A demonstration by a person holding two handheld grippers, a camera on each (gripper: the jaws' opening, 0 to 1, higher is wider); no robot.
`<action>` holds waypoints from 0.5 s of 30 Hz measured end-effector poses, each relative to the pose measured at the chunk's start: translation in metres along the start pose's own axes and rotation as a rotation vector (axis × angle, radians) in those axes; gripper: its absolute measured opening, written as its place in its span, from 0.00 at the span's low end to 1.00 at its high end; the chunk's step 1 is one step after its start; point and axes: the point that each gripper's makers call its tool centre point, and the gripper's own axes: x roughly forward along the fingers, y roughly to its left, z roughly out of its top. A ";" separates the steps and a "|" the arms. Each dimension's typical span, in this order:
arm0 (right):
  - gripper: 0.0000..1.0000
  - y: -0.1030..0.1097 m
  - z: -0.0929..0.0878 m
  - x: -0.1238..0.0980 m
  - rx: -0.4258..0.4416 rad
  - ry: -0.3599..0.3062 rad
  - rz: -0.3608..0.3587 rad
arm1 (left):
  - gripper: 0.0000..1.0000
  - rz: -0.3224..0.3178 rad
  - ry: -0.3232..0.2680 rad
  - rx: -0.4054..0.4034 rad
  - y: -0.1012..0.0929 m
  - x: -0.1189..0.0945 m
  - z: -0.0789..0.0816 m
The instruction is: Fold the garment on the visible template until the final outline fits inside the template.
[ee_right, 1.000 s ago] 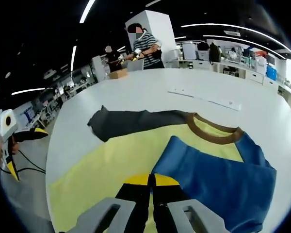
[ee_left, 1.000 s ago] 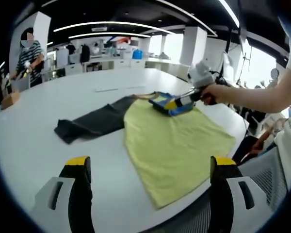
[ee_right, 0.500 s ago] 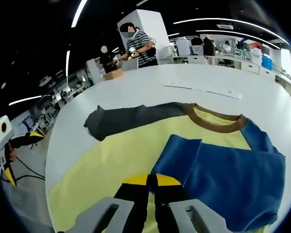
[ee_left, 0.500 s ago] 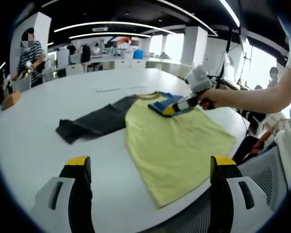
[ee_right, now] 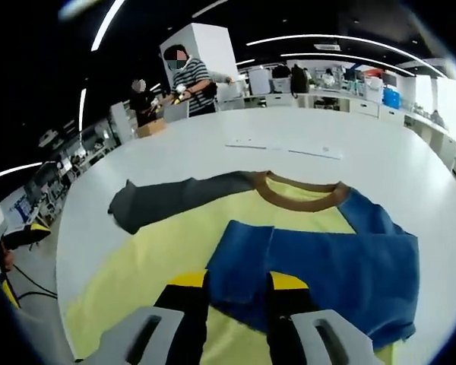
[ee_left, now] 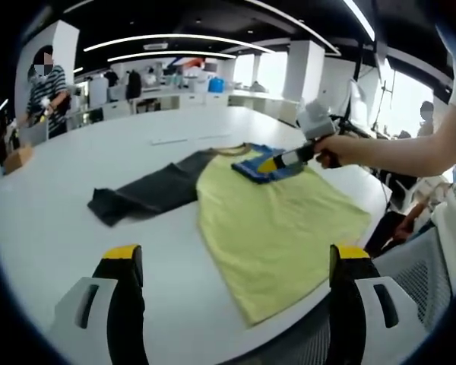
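Note:
A yellow shirt (ee_left: 277,220) lies flat on the white table (ee_left: 53,228), with a brown collar (ee_right: 296,194). Its grey sleeve (ee_left: 144,194) stretches out to one side. The blue sleeve (ee_right: 319,262) is folded over the yellow body. My right gripper (ee_right: 238,283) stands open just above the blue sleeve's near edge, and blue cloth shows in the gap between its fingers. In the left gripper view a hand holds that right gripper (ee_left: 277,160) at the blue sleeve (ee_left: 262,162). My left gripper (ee_left: 238,252) is open and holds nothing, back over the table's near edge.
Thin white strips (ee_right: 285,148) lie on the table beyond the collar. A grey mesh chair (ee_left: 422,281) stands at the table's edge by the person's arm (ee_left: 395,152). A person in a striped top (ee_right: 186,76) and others work at far desks.
The right gripper's jaws were shut on the blue sleeve's edge and have opened, letting the sleeve go onto the yellow body. The left gripper has stayed put.

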 end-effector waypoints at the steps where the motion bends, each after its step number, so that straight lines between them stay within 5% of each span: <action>1: 0.27 0.000 -0.002 0.000 0.009 0.005 -0.002 | 0.99 0.000 0.000 0.000 0.000 0.000 0.000; 15: 0.16 0.000 -0.016 0.004 0.040 0.052 -0.036 | 0.99 0.003 0.012 0.007 0.001 -0.001 -0.002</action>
